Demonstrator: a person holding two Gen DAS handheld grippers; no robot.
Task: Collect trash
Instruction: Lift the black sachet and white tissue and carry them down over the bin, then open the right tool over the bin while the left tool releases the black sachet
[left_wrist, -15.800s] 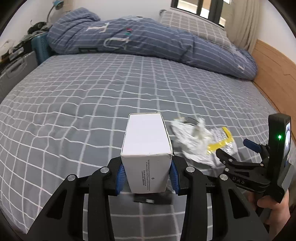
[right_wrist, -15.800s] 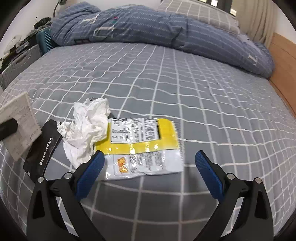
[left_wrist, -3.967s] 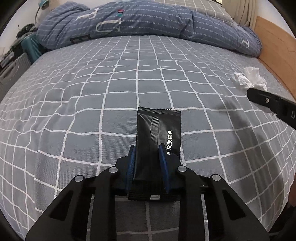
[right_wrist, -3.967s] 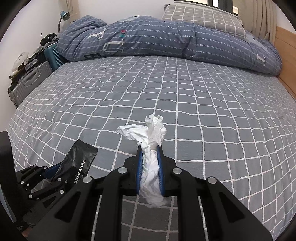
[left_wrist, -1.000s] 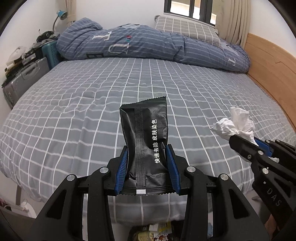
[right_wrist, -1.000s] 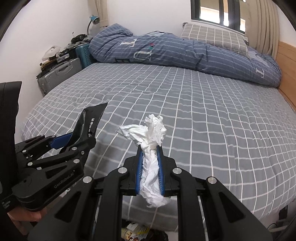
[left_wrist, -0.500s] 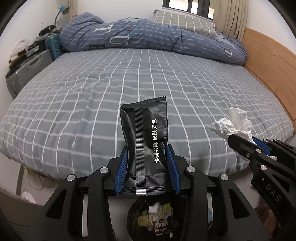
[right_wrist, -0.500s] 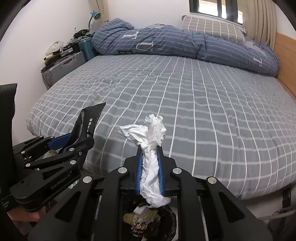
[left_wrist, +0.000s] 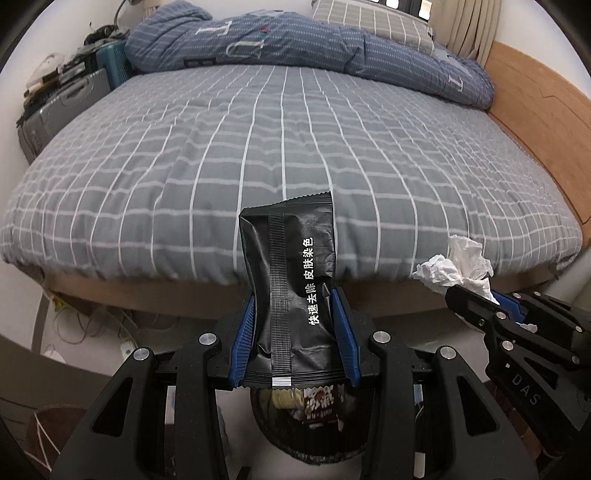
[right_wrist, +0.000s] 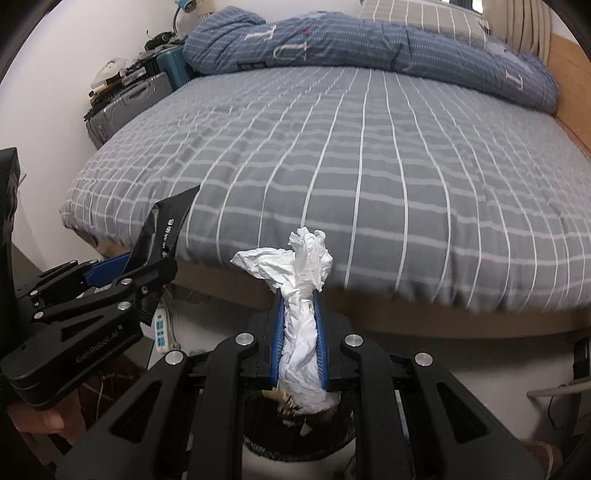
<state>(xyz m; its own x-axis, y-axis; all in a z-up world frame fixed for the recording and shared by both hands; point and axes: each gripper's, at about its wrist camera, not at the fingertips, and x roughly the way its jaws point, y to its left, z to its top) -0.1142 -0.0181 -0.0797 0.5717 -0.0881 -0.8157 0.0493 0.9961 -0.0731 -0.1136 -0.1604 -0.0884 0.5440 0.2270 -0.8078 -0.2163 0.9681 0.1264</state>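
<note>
- Trash in hand: my left gripper (left_wrist: 293, 332) is clamped on a black wrapper (left_wrist: 291, 288), and my right gripper (right_wrist: 299, 343) is pinched tight on a crumpled white tissue (right_wrist: 301, 295).
- Both pieces hang off the foot of the bed (left_wrist: 280, 147), above a dark bin (left_wrist: 314, 439) on the floor; in the right wrist view the bin (right_wrist: 295, 443) sits directly beneath the tissue.
- Bin contents: discarded packets are visible inside (exact items too obscured to identify).
- Bed surface: I see no litter on the grey checked cover in either view, so I judge the pickup stage done for what is visible.
- Remaining: neither piece is released yet; I judge that opening both sets of jaws over the bin finishes this load.
- Risk: the light tissue may cling to the pads.
</note>
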